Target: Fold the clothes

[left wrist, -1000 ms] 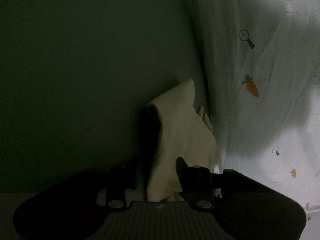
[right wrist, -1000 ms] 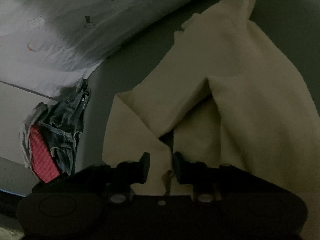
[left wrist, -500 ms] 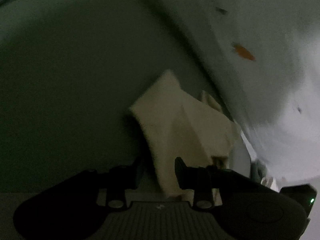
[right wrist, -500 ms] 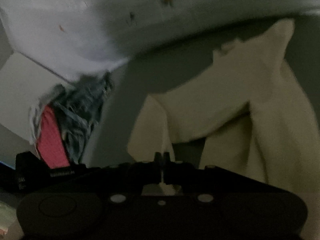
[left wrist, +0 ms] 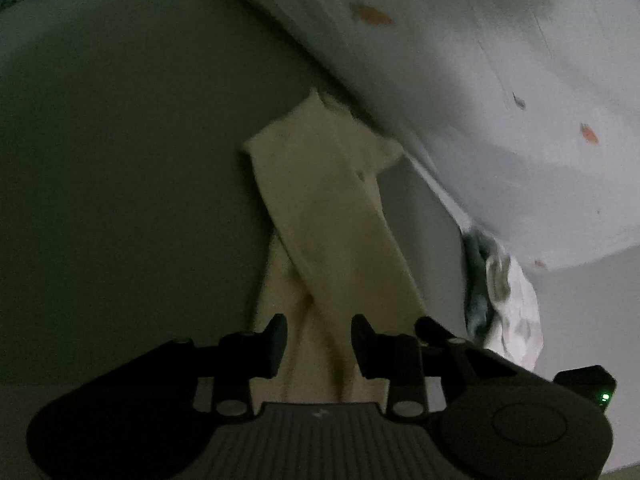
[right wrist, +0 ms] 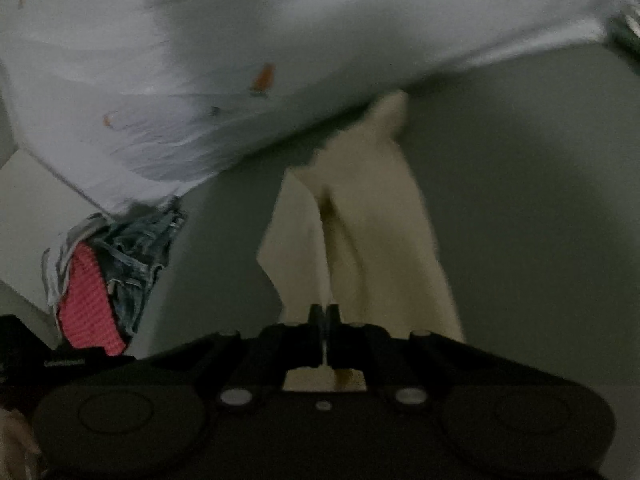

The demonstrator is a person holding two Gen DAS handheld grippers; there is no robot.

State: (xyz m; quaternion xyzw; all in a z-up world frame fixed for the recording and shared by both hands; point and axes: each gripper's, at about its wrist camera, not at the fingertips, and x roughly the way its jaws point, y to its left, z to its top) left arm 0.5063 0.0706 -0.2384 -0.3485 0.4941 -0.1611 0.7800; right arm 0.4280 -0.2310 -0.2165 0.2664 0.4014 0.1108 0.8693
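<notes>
A cream garment [left wrist: 328, 216] hangs stretched from the grippers down to the grey-green bed surface [left wrist: 120, 160]. In the left wrist view my left gripper [left wrist: 319, 330] has its jaws apart with cream cloth running between them; no pinch shows. In the right wrist view my right gripper [right wrist: 324, 314] is shut on an edge of the cream garment [right wrist: 376, 216], which hangs in long folds below it.
A pale quilt with a carrot print [left wrist: 500, 80] lies along the far side, also seen in the right wrist view [right wrist: 200, 80]. A pile of denim and a pink knit item [right wrist: 92, 300] sits at the left of the right wrist view; the pile [left wrist: 500, 296] shows right in the left view.
My right gripper closed on the cream garment's edge. Both grippers rose and the garment now hangs stretched instead of lying crumpled.
</notes>
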